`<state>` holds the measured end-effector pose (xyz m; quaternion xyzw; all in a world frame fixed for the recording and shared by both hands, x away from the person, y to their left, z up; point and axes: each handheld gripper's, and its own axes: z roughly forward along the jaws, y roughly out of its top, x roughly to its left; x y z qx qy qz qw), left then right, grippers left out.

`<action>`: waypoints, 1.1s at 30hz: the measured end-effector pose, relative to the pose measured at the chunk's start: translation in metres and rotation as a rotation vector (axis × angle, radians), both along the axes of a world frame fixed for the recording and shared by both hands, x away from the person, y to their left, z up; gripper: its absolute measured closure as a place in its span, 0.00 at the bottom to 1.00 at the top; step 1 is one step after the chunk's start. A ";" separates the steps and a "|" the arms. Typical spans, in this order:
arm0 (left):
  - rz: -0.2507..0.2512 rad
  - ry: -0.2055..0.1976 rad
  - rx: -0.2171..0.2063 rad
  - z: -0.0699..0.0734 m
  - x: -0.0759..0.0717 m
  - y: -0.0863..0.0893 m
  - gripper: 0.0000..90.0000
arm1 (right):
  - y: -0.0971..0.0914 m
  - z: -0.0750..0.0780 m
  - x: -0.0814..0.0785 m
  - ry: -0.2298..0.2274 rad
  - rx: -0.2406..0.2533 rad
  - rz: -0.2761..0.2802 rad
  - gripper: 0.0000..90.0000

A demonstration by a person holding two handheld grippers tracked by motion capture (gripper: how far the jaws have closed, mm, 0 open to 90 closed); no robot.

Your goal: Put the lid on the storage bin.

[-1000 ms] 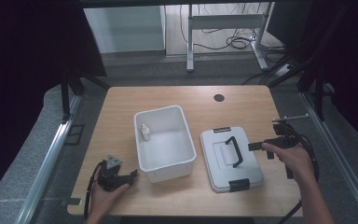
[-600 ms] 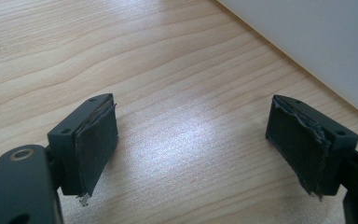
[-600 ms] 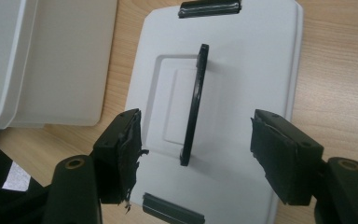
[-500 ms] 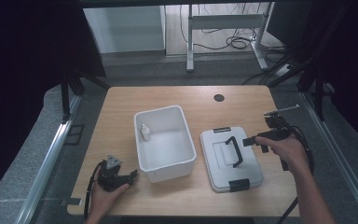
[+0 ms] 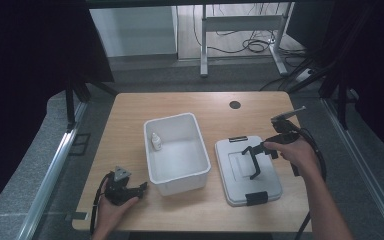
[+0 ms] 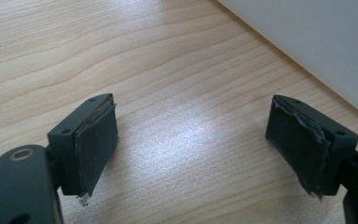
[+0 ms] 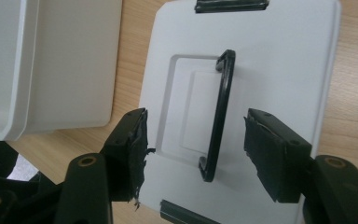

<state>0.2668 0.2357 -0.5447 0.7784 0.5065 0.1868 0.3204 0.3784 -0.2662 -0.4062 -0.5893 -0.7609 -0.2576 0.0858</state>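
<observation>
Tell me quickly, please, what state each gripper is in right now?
Left gripper: open, empty, low over the table.
Right gripper: open, jaws just been closing around the lid's black handle, pads not yet touching it.

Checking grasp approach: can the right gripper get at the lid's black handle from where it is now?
Probably yes. The right gripper is open, jaws just closing, with the raised black handle standing between the pads, untouched. Nothing blocks it on the lid.

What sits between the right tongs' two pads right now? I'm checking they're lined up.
The lid's raised black handle stands between the right tongs' pads, untouched, in the right gripper view; the jaws have just been closing.
</observation>
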 end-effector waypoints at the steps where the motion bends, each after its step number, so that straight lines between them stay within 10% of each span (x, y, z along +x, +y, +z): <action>1: 0.000 0.001 0.001 0.000 0.000 0.000 0.18 | 0.002 -0.001 0.001 0.007 -0.002 0.005 0.47; 15: 0.000 0.000 0.001 0.000 0.000 0.000 0.18 | 0.019 -0.023 0.016 0.108 -0.087 0.055 0.60; 33: -0.001 0.000 0.001 0.000 0.000 0.000 0.18 | 0.020 -0.041 0.025 0.133 -0.150 0.028 0.74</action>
